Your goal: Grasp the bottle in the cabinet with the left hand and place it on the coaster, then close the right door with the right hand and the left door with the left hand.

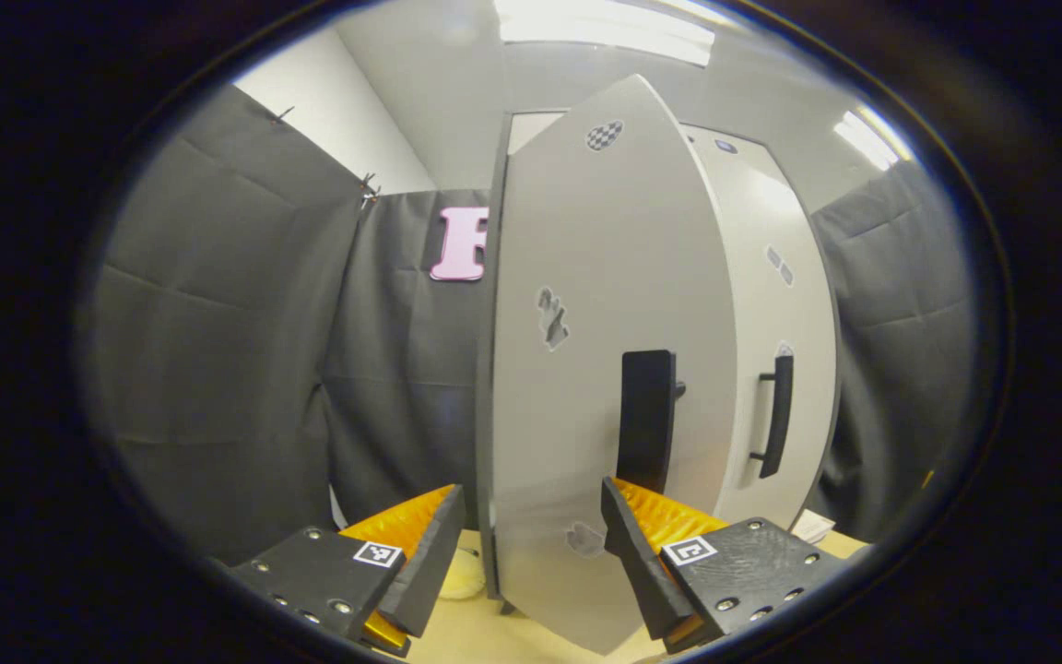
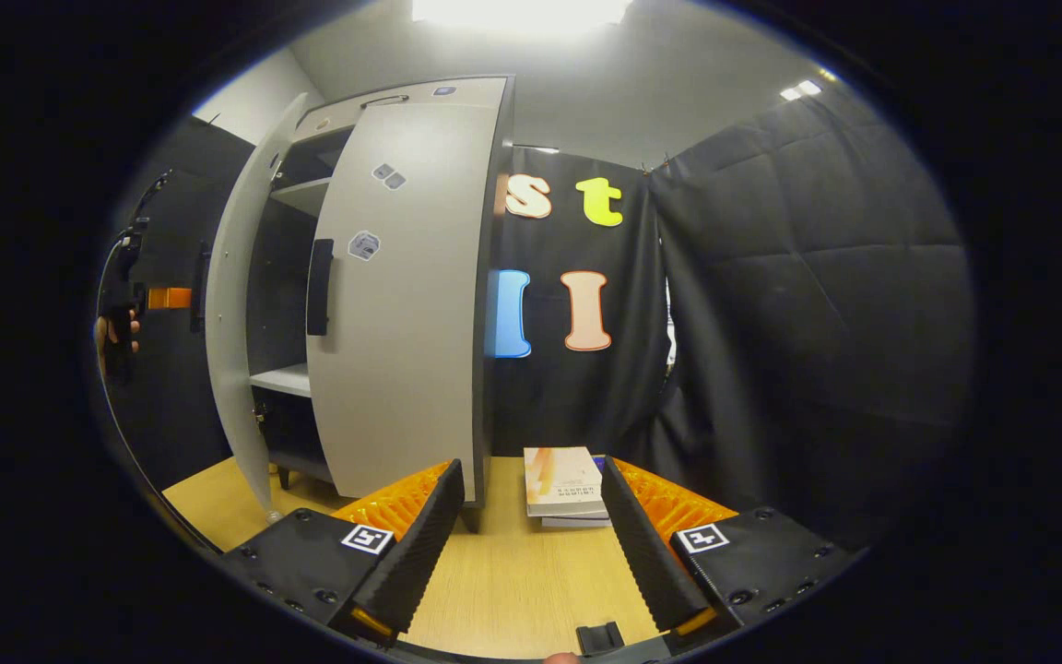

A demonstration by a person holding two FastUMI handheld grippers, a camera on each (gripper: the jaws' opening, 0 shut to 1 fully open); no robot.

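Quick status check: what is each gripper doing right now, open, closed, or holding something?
Left gripper: jaws open, straddling the left door's edge, not gripping it.
Right gripper: jaws open, holding nothing, over the table.

Books [image 2: 565, 484] right of cabinet [image 2: 402, 295], on table [image 2: 513, 581]

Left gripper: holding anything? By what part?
Nothing held. Left gripper is open, fingers straddling the left door's edge without pressing. Right gripper is open too.
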